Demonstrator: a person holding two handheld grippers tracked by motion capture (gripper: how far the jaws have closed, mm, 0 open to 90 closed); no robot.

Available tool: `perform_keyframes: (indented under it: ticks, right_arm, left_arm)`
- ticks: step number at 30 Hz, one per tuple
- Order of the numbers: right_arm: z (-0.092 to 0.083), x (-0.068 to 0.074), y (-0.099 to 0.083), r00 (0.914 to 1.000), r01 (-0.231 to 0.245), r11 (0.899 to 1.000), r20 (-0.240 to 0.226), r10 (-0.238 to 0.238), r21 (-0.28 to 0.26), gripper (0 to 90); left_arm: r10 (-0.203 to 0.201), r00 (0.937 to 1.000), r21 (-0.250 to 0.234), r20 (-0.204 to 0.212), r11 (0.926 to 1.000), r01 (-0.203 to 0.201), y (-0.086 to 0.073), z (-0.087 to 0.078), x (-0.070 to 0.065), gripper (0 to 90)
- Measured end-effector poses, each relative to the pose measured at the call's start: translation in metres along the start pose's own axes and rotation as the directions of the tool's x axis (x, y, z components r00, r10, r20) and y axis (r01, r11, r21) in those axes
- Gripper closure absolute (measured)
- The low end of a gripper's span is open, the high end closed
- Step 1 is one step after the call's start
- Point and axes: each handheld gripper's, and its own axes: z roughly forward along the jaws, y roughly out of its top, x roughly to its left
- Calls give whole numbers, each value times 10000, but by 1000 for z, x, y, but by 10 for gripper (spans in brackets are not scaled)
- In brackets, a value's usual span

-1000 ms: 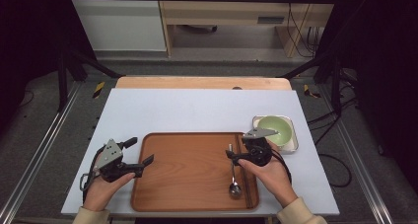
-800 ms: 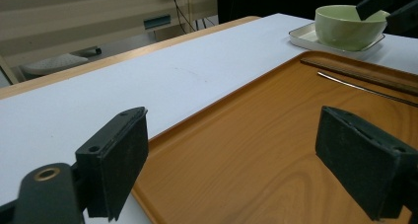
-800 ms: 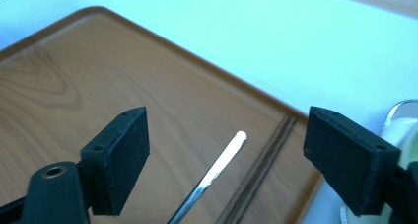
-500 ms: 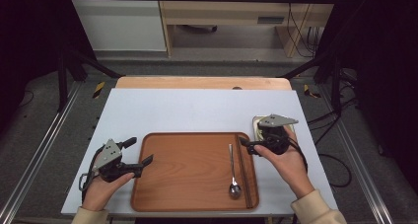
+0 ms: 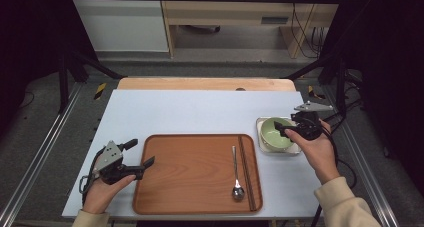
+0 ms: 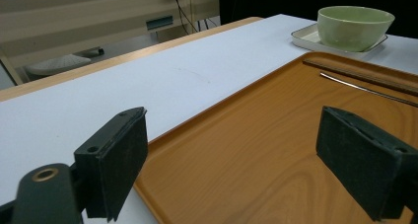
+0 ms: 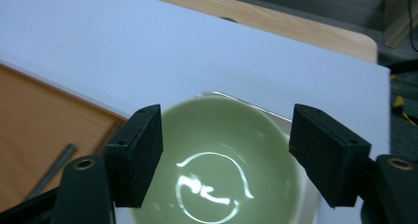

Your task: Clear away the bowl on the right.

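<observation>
Above the pale green ceramic bowl in its white square dish, the right claw hovers, jaws closing, nothing gripped; bowl unlifted, left claw wide, idle.

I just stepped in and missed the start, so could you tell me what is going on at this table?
A person works with a gripper in each hand. The right gripper hovers over the green bowl on its small white tray, its jaws apart, having just been closing, and not touching the bowl. The left gripper rests open at the left edge of the wooden tray, where a spoon and chopsticks already lie.
</observation>
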Motion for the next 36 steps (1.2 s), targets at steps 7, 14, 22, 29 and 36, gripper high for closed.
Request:
perform_keyframes:
  ticks: [7, 14, 22, 29, 36]
  right_arm:
    - [8, -28, -8, 9967, -746, 9963, 367, 730, 426, 363]
    - [15, -40, -14, 9921, -1171, 9910, 528, 1139, 641, 390]
    - [25, -46, -21, 9886, -1472, 9825, 476, 1426, 1139, 444]
    - [35, -49, -25, 9846, -1750, 9717, 229, 1736, 1587, 535]
    - [41, -50, -30, 9816, -1888, 9633, 66, 1911, 1909, 598]
  left_arm:
    - [-26, 10000, -2, -29, 10000, 26, 0, -1, 1, 121]
    - [-46, 10000, -25, -48, 10000, 46, 0, -2, 2, 121]
    - [-51, 9999, 33, -89, 10000, 51, 0, -3, 3, 121]
    - [-43, 10000, 54, -88, 10000, 43, -1, -3, 4, 121]
    - [-134, 9997, 45, -190, 9999, 135, -2, -5, 7, 121]
